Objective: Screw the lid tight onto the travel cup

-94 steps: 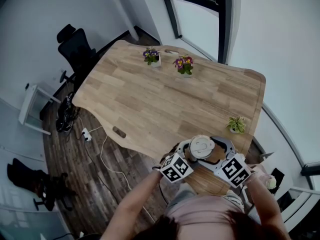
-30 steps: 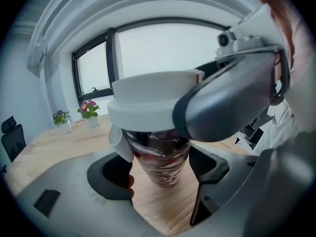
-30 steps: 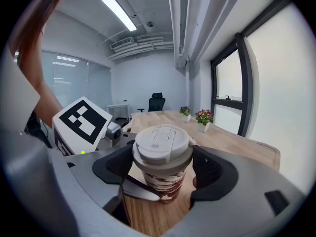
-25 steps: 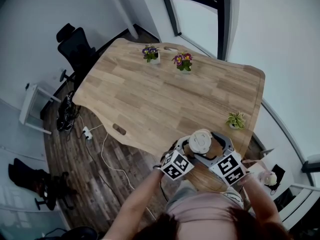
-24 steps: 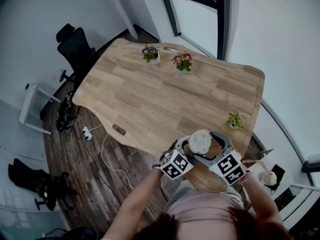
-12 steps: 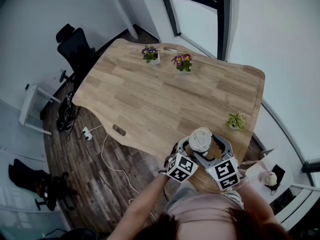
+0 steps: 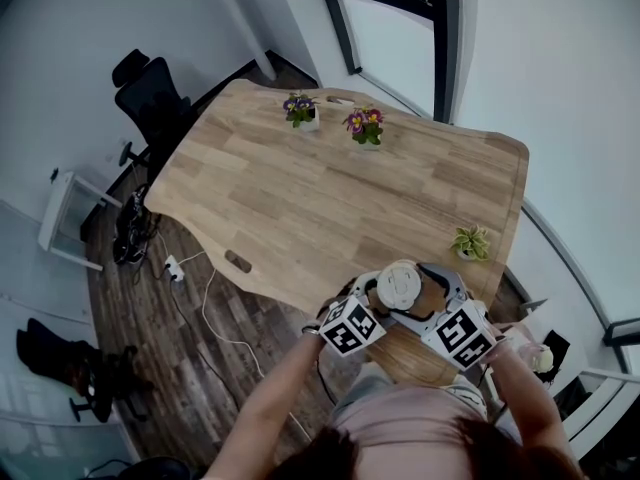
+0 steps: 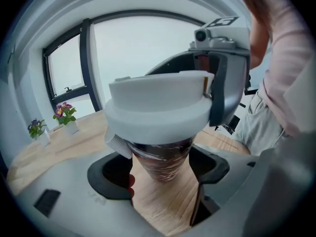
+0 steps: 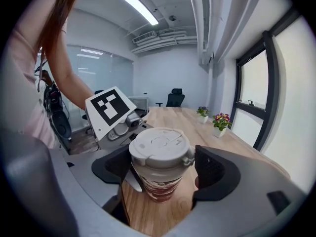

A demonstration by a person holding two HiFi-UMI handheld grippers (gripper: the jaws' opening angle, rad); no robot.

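1. Travel cup [image 9: 159, 184]: brown and upright, over the near edge of the worktop [image 7: 300, 198]. We cannot tell whether it rests there.
2. Lid [image 9: 159, 147]: pale, seated on the cup's top.
3. Left tongs [image 8: 163, 167]: we find them closed on the cup's body, just below the lid.
4. Right tongs [image 9: 160, 169]: closed on the lid's rim, at the cup's top.
5. Flowering plant [image 7: 366, 128]: well beyond the cup.
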